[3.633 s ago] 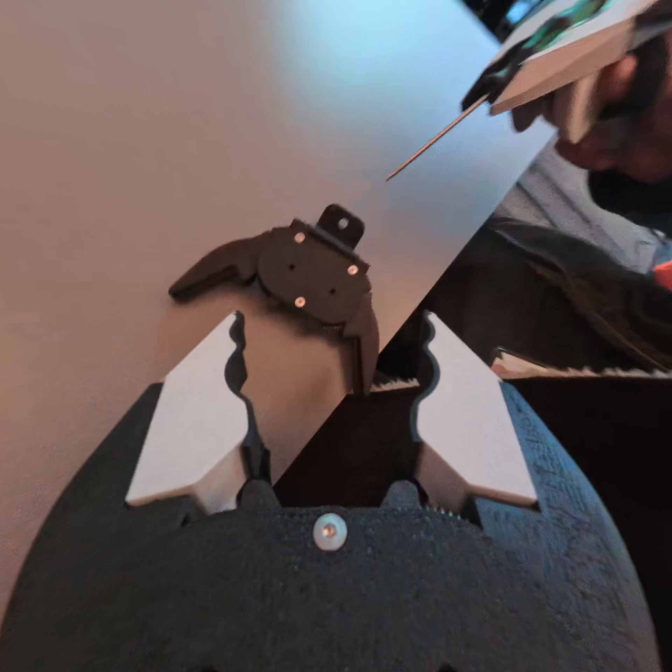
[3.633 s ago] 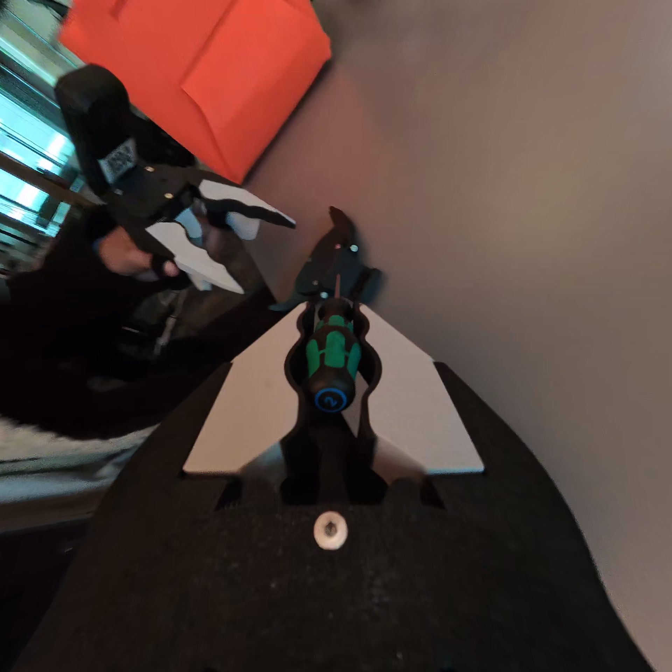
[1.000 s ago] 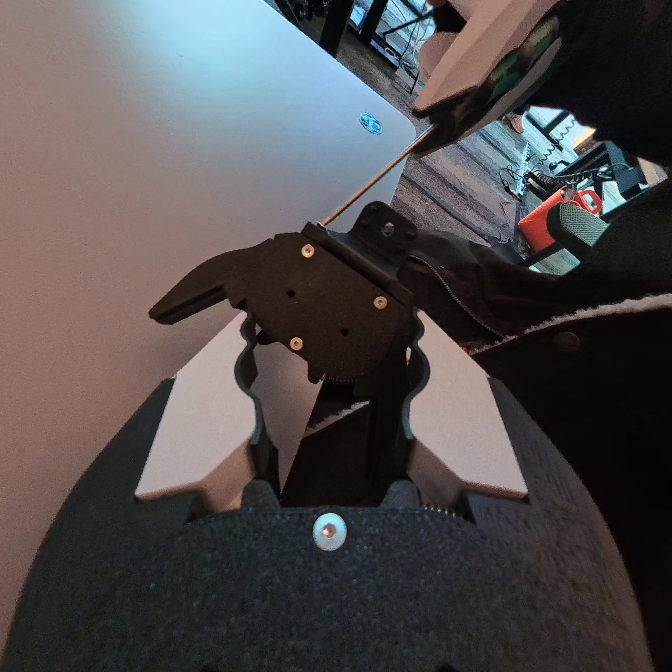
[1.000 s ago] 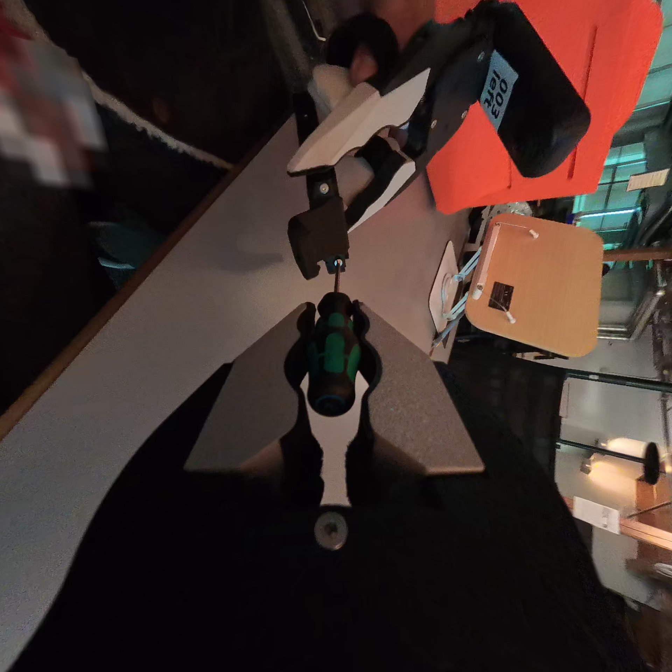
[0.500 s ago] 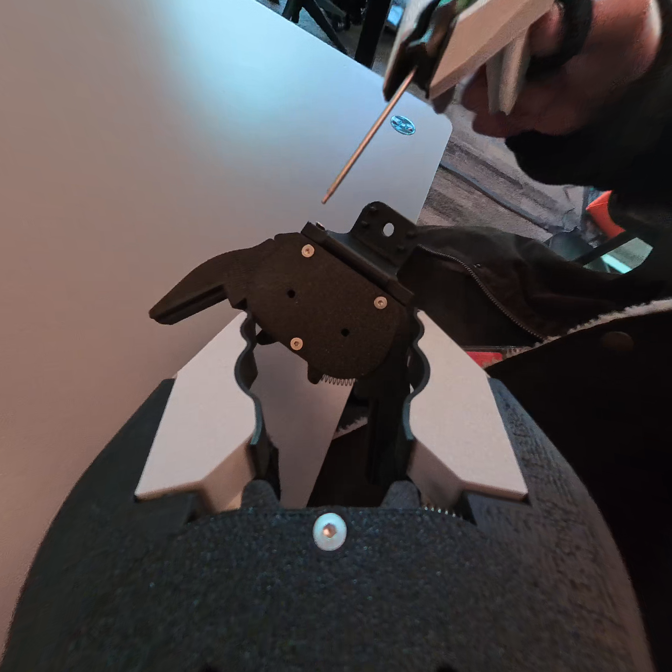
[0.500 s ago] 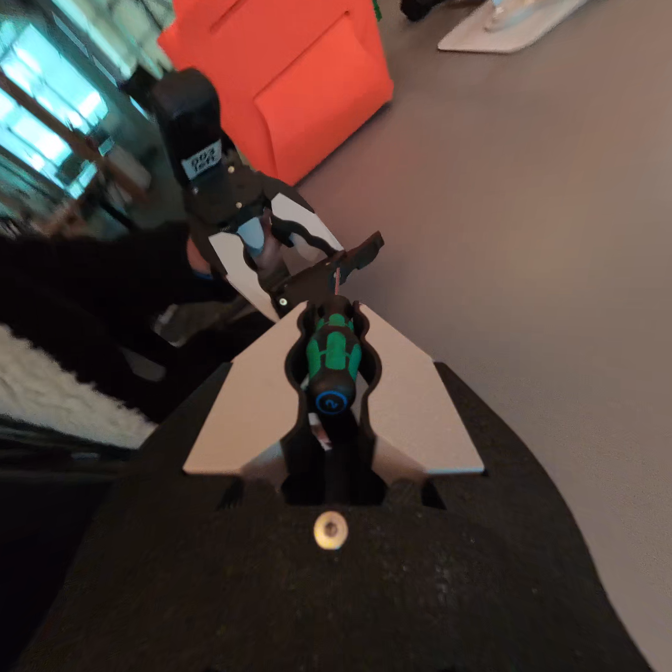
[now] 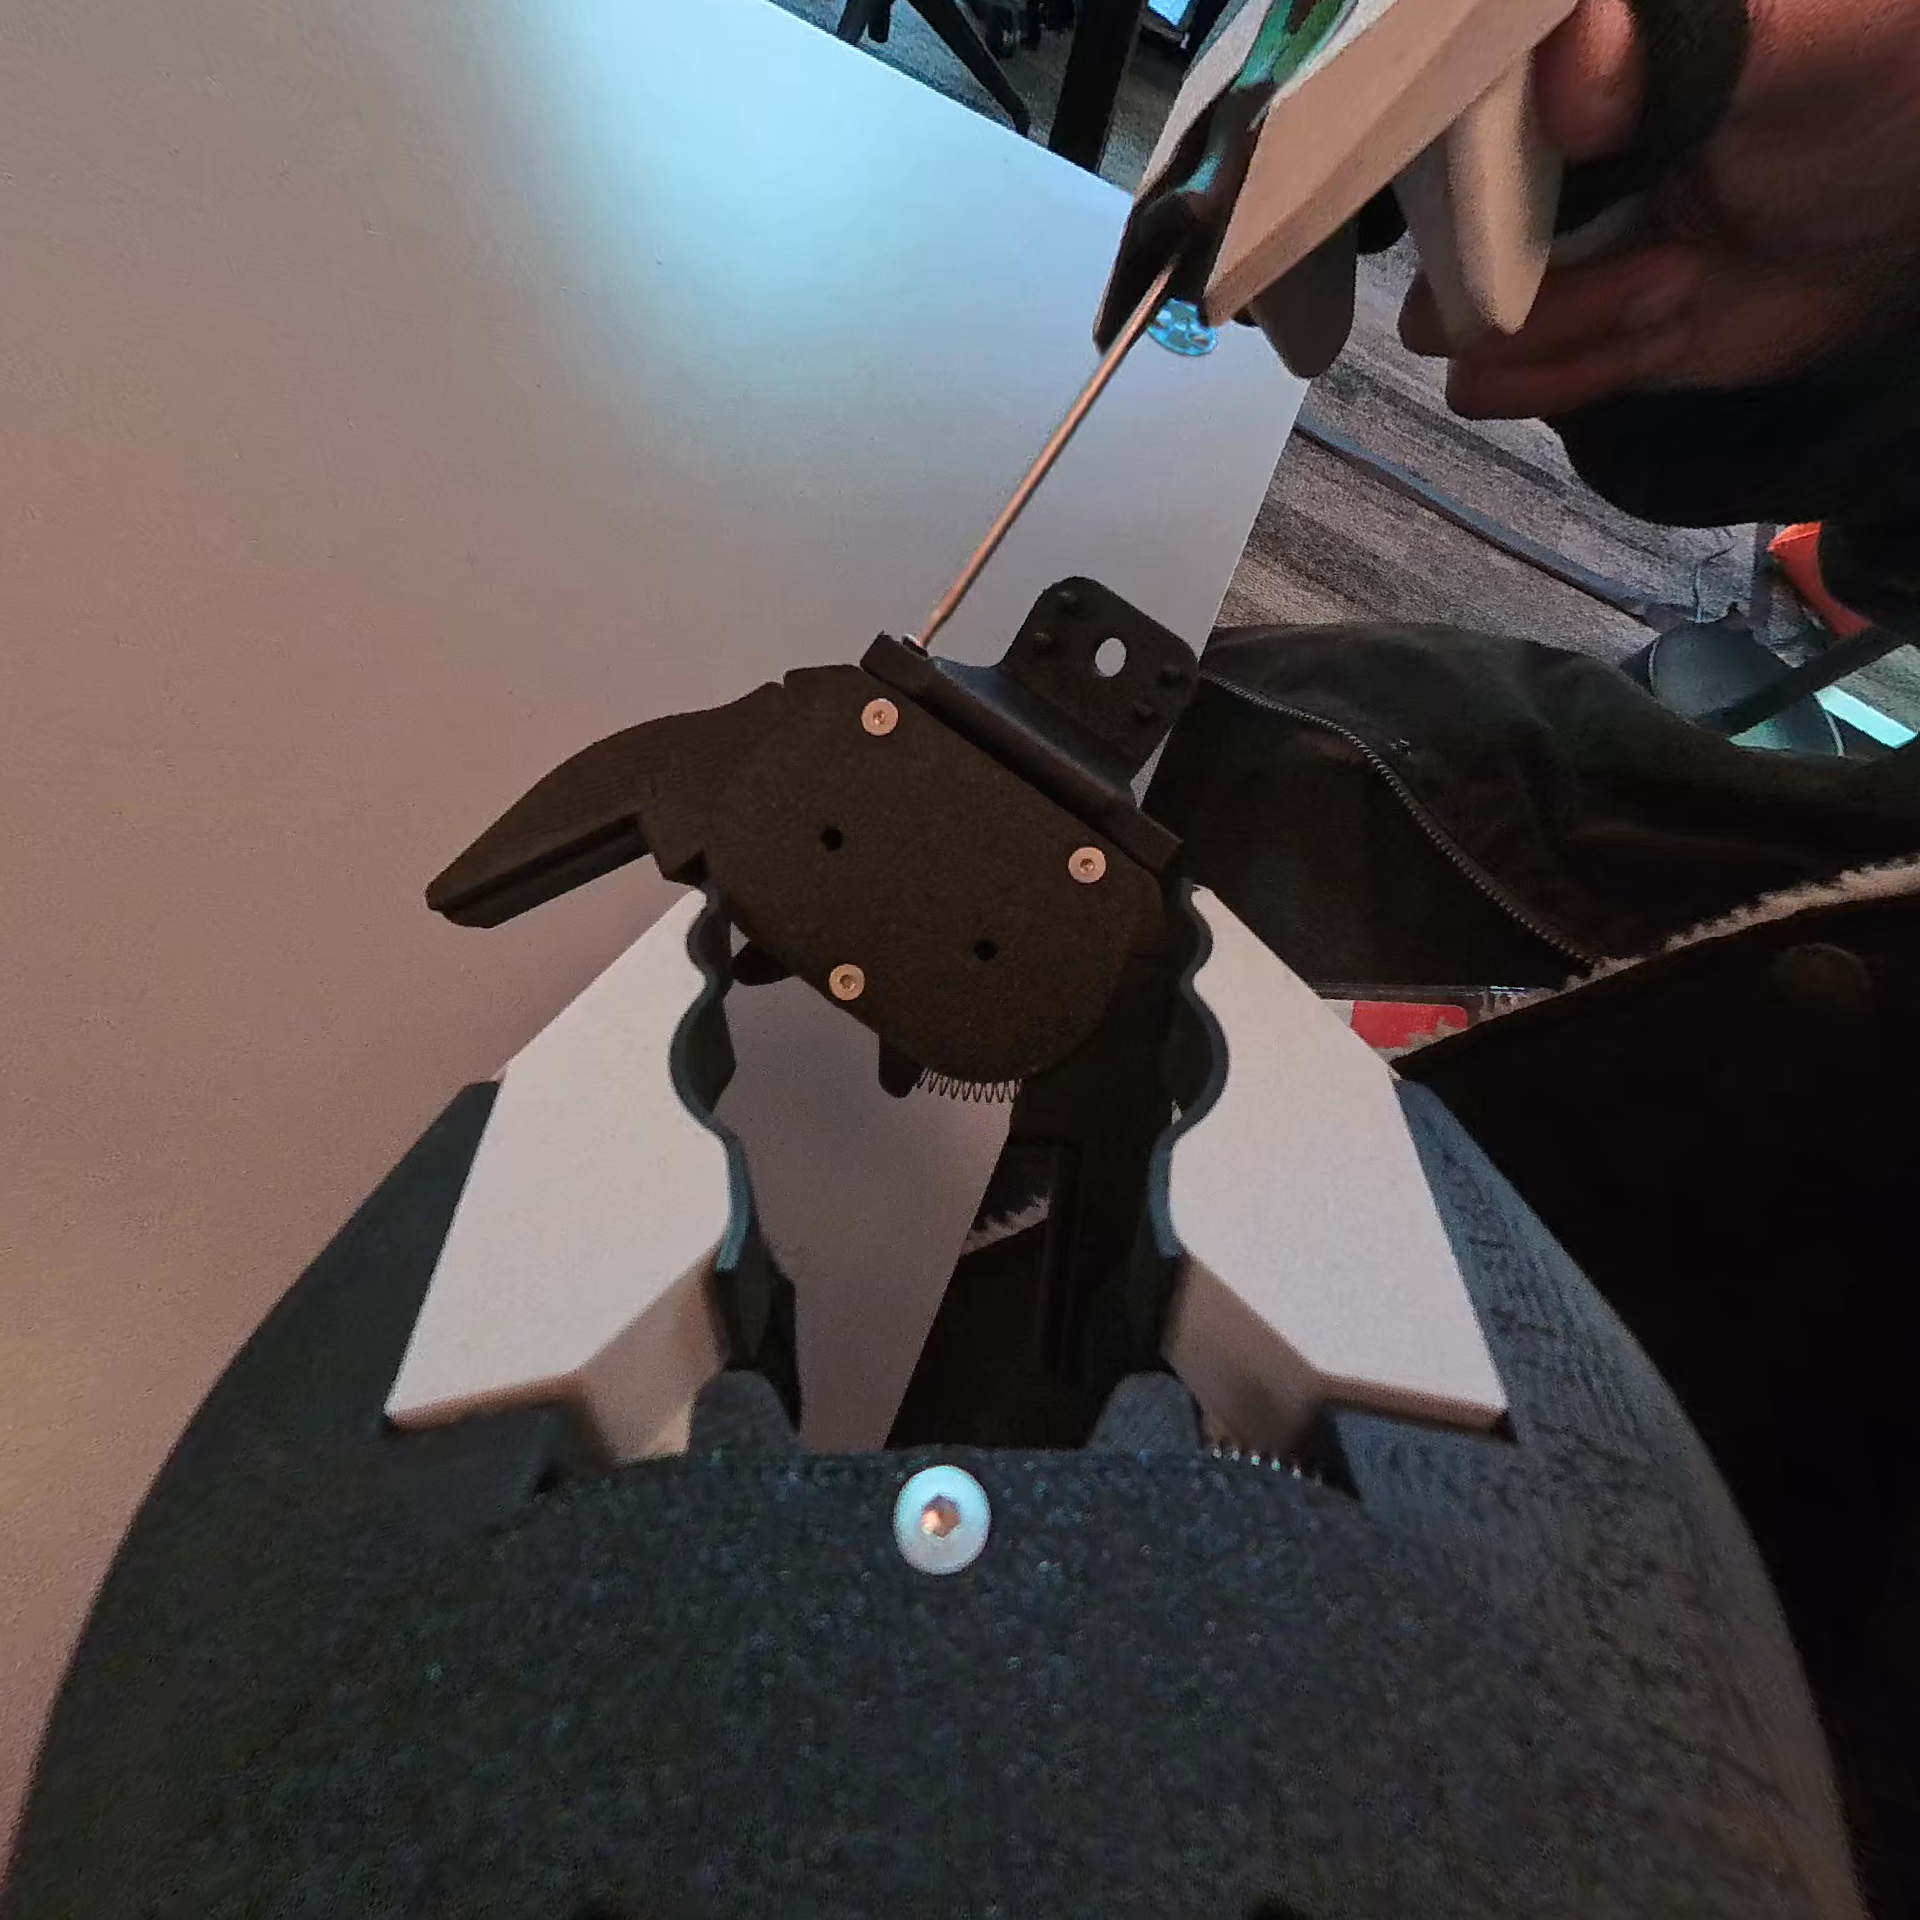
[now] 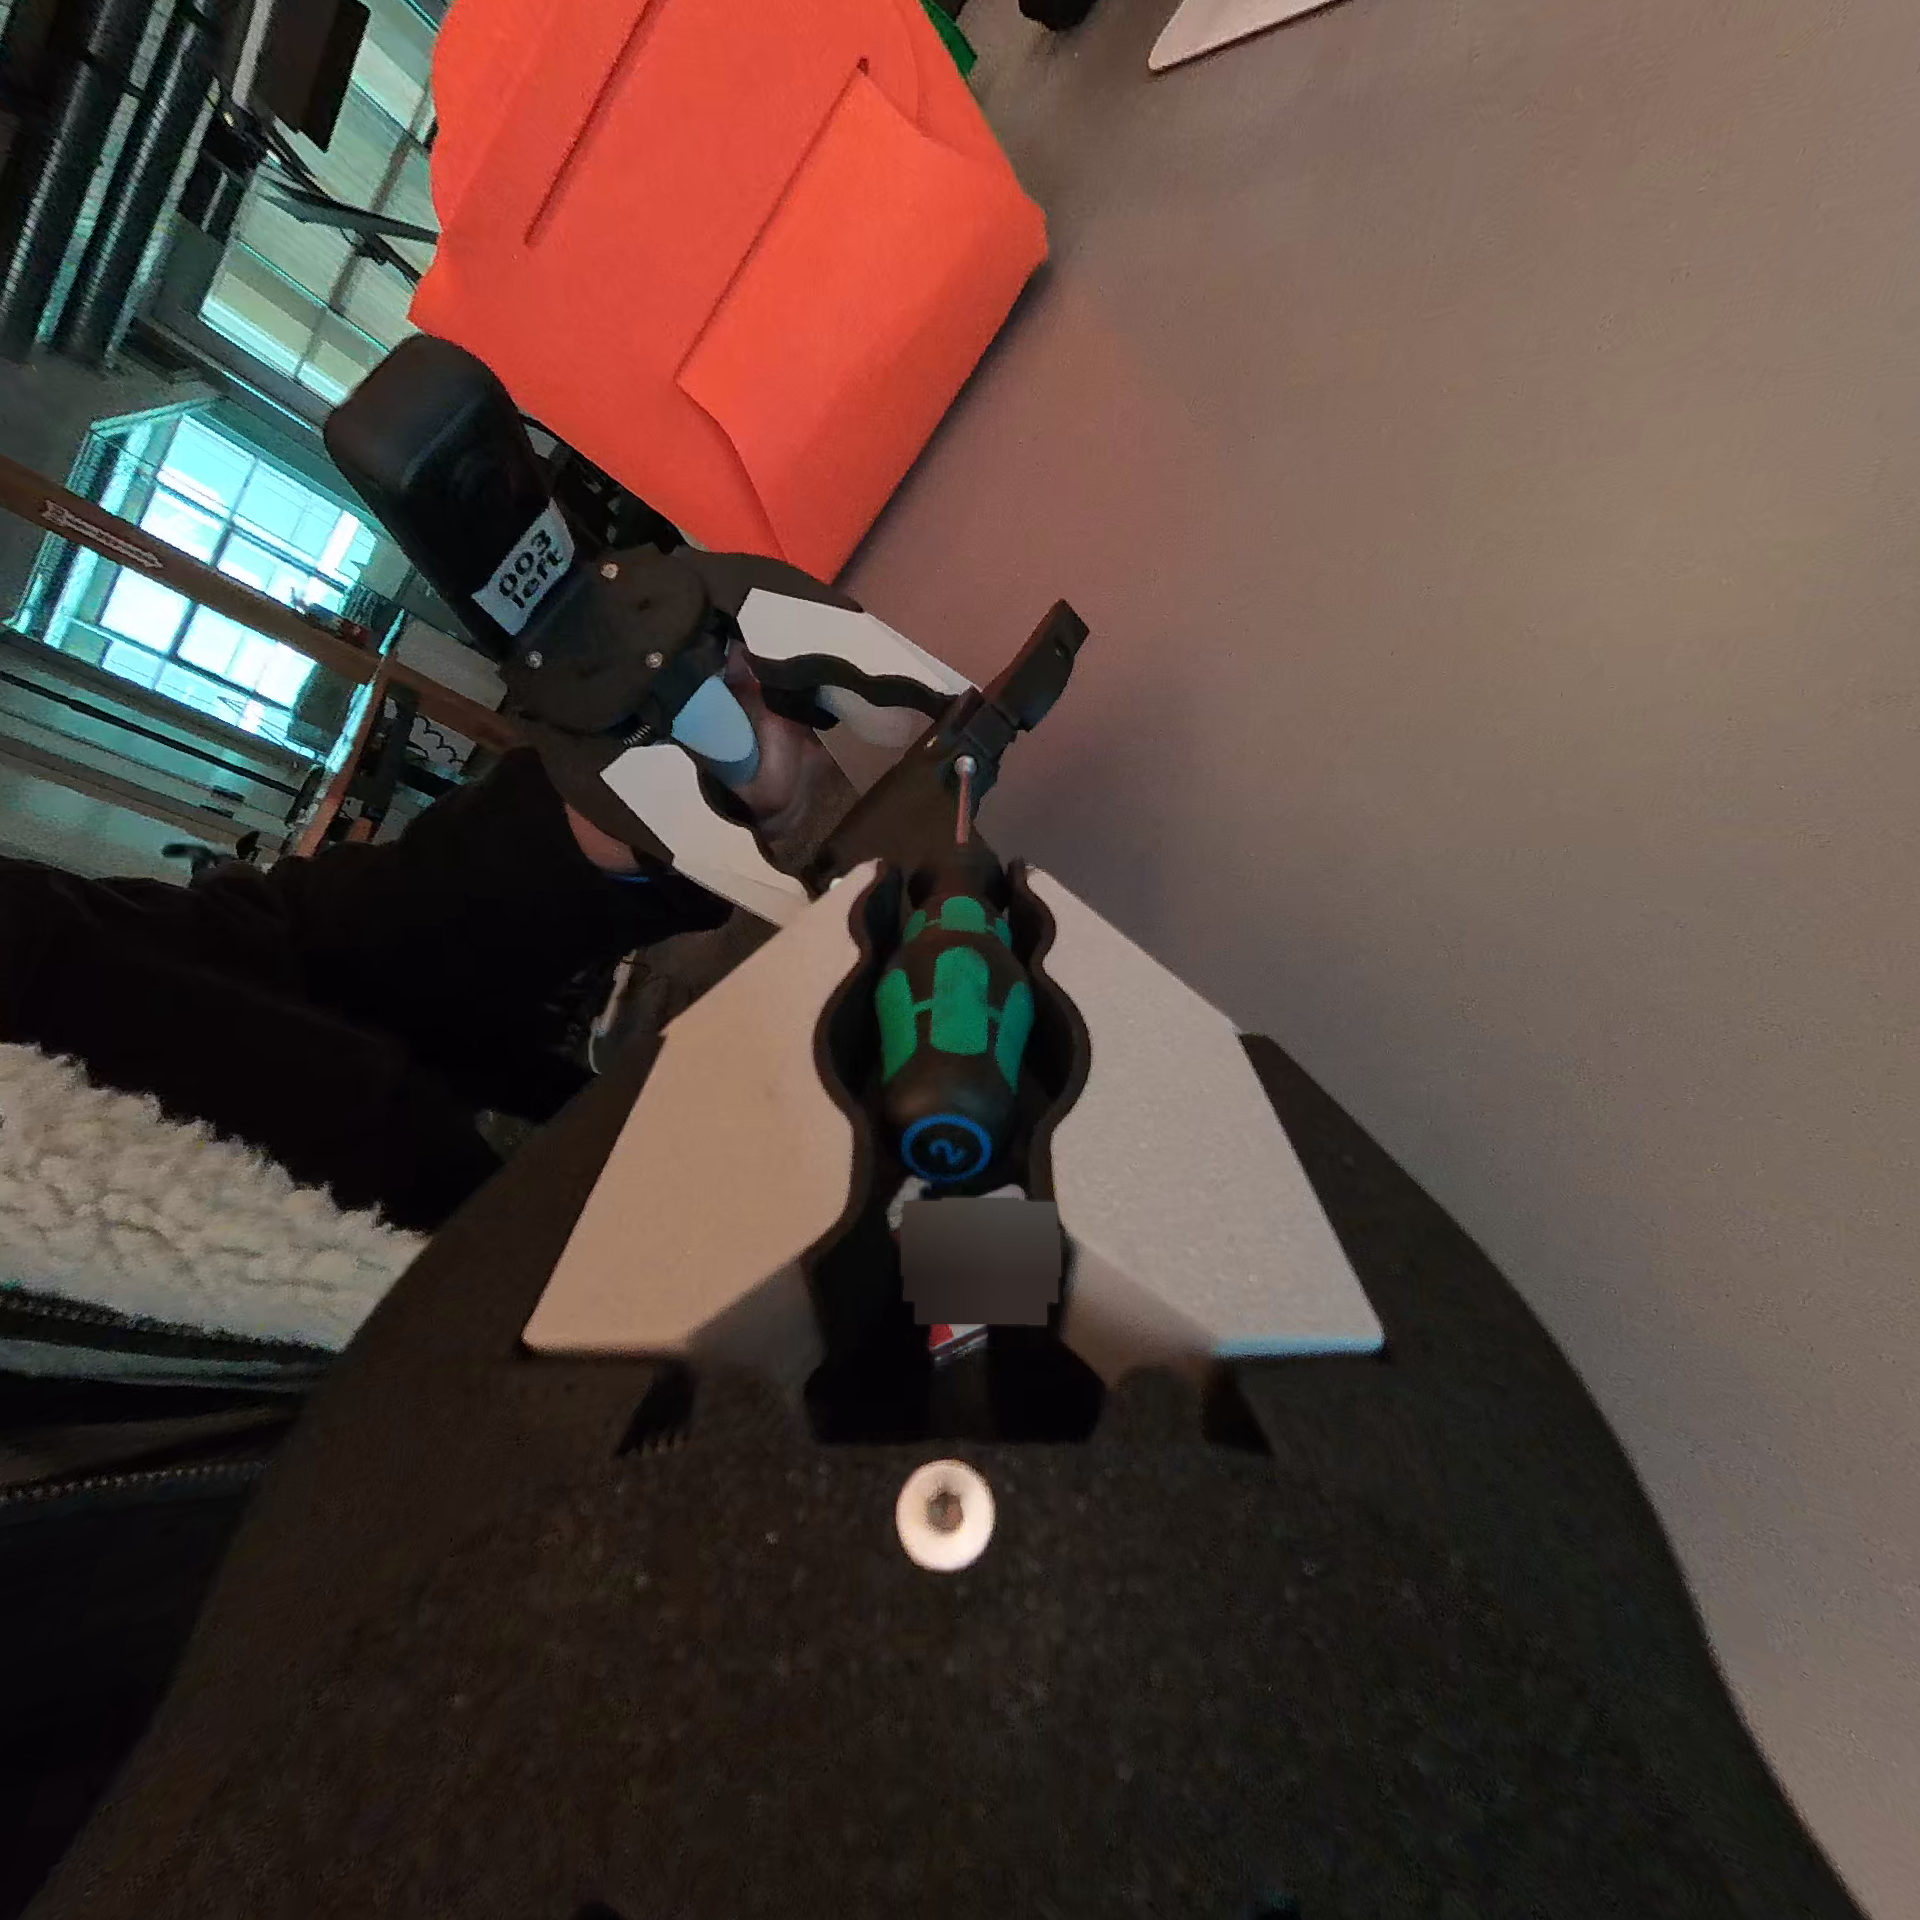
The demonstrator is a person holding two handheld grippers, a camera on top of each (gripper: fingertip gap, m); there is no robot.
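While the left gripper (image 7: 951,997) pinches a black plastic assembly (image 7: 914,883) above the table (image 7: 416,416), the right gripper (image 8: 951,904) clamps a green-black screwdriver (image 8: 951,1023), tip touching the assembly's top edge; white label on left gripper.

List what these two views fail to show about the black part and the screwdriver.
- Left wrist view: the left gripper hides where the black part is held.
- Left wrist view: the screwdriver handle is cut off by the top edge, behind the right gripper.
- Right wrist view: the screwdriver tip meets the part, too small to tell what it engages.
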